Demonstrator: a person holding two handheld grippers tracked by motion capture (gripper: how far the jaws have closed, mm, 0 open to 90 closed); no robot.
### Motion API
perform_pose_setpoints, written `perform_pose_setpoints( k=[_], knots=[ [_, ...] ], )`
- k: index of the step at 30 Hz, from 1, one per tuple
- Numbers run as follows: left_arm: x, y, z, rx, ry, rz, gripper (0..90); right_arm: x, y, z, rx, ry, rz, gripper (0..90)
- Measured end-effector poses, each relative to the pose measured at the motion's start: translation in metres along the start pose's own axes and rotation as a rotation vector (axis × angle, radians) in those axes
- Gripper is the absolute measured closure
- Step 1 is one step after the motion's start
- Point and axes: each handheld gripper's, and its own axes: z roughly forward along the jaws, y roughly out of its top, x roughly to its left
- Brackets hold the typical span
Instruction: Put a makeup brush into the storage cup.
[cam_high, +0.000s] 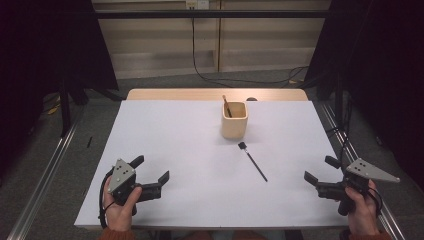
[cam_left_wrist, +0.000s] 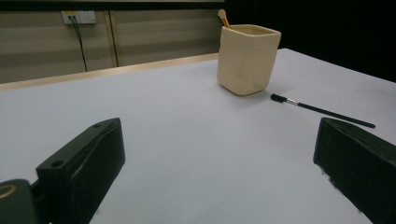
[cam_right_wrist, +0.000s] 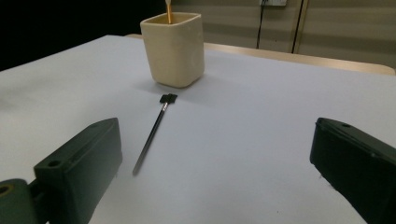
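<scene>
A cream square cup (cam_high: 234, 120) (cam_left_wrist: 247, 58) (cam_right_wrist: 174, 48) stands on the white table (cam_high: 175, 145), right of centre toward the back, with a wooden-handled brush (cam_high: 226, 106) leaning inside it. A black brush (cam_high: 253, 161) (cam_left_wrist: 321, 110) (cam_right_wrist: 152, 133) lies flat in front of the cup, its bristle end nearest the cup. At the front left, my left gripper (cam_high: 150, 169) (cam_left_wrist: 215, 172) rests open with nothing between its jaws. My right gripper (cam_high: 321, 169) (cam_right_wrist: 215, 172) sits open at the front right, also holding nothing. Both stand well short of the brush.
A wooden strip (cam_high: 215, 94) borders the table's far edge. Metal rails (cam_high: 45, 175) run along both sides on the floor, and a black cable (cam_high: 220, 77) lies on the floor behind the table.
</scene>
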Motion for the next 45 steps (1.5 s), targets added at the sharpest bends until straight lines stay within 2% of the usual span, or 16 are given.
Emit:
perform_pose_setpoints(
  k=[3,8,9,12,15,19,21,24,26,35,37,40,45],
  knots=[
    [0.000,0.000,0.000,-0.001,0.000,-0.003,2.1,0.000,0.001,0.001,-0.023,0.007,-0.004,1.5],
    [0.001,-0.001,0.000,-0.002,-0.005,-0.006,2.1,0.003,0.001,0.003,-0.006,0.022,-0.011,0.5],
    [0.001,0.000,-0.001,0.000,-0.009,0.008,2.1,0.003,0.002,0.003,-0.006,0.023,-0.012,0.6],
    [-0.001,0.002,-0.003,-0.006,-0.021,0.014,2.0,0.005,0.003,0.004,-0.028,0.037,-0.018,1.3],
    [-0.002,0.002,-0.004,-0.010,-0.022,0.019,2.0,0.007,0.005,0.004,-0.024,0.053,-0.039,0.9],
    [-0.003,0.002,-0.004,-0.012,-0.020,0.016,2.0,0.009,0.011,0.008,-0.049,0.060,-0.032,1.1],
    [-0.003,0.002,-0.004,-0.009,-0.019,0.019,2.0,0.012,0.017,0.013,-0.056,0.082,-0.040,1.5],
    [-0.003,0.002,-0.004,-0.012,-0.019,0.016,2.0,0.017,0.023,0.022,-0.035,0.119,-0.066,1.6],
    [-0.002,0.002,-0.005,-0.010,-0.018,0.016,2.0,0.018,0.025,0.027,-0.030,0.132,-0.065,2.3],
    [-0.005,0.002,-0.004,-0.010,-0.022,0.035,1.7,0.021,0.042,0.047,-0.018,0.157,-0.084,4.8],
    [-0.004,0.002,-0.005,-0.011,-0.023,0.030,1.7,0.021,0.045,0.052,-0.027,0.177,-0.083,3.5],
    [-0.003,0.002,-0.005,-0.021,-0.021,0.017,1.7,0.021,0.050,0.059,-0.029,0.166,-0.080,4.7],
    [-0.003,0.002,-0.005,-0.018,-0.027,0.017,1.5,0.021,0.058,0.072,-0.023,0.194,-0.073,2.8]
  ],
)
